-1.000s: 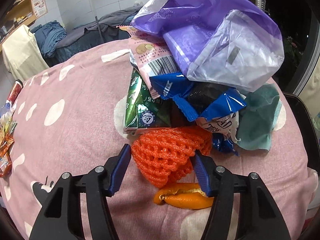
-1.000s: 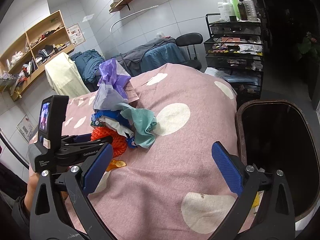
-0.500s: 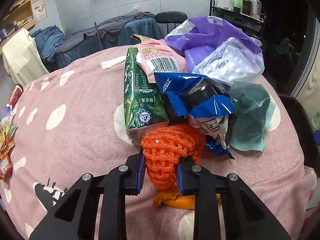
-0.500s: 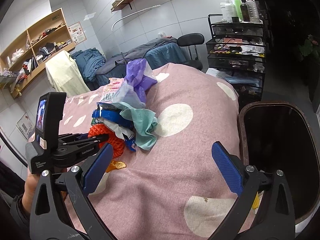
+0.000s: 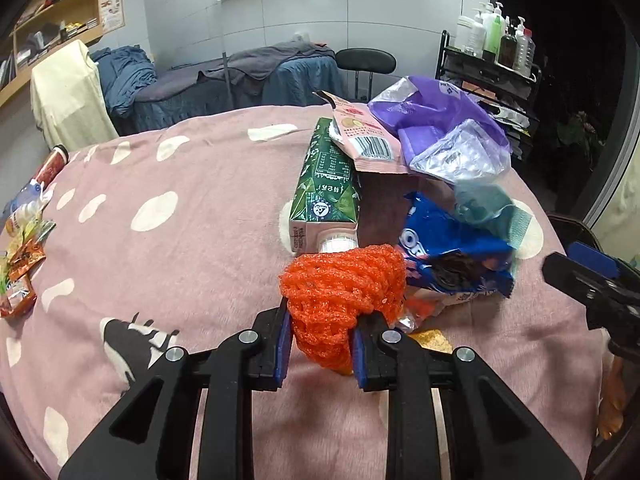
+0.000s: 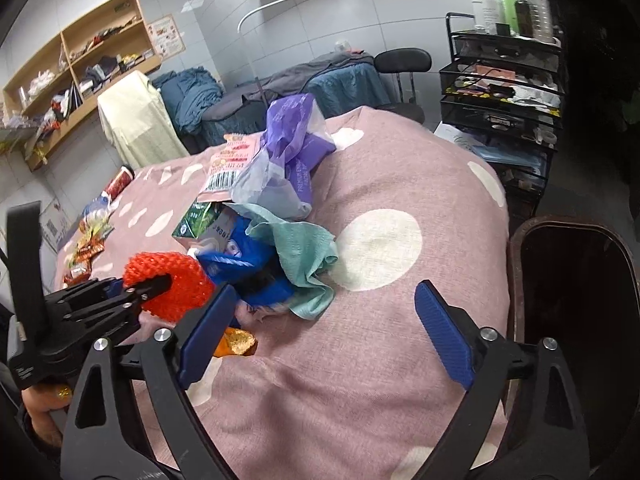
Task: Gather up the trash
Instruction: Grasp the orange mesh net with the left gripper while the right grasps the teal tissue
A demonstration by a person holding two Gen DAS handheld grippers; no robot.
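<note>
Left gripper [image 5: 320,344] pinches the orange foam net [image 5: 340,284], lifted; next, carry it right to the dark bin [image 6: 576,280]; right gripper [image 6: 320,332], empty, is closing.

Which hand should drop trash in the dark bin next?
Left. The left gripper already pinches the orange net; the right gripper holds nothing, its jaws closing, though the bin sits beside it.

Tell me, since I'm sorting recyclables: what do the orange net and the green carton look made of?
Orange net, pinched in the left gripper: probably soft foam mesh, matte, bulging where squeezed. Green carton: seemingly coated paperboard, slightly glossy print, folded edges, with a white plastic-looking cap.
</note>
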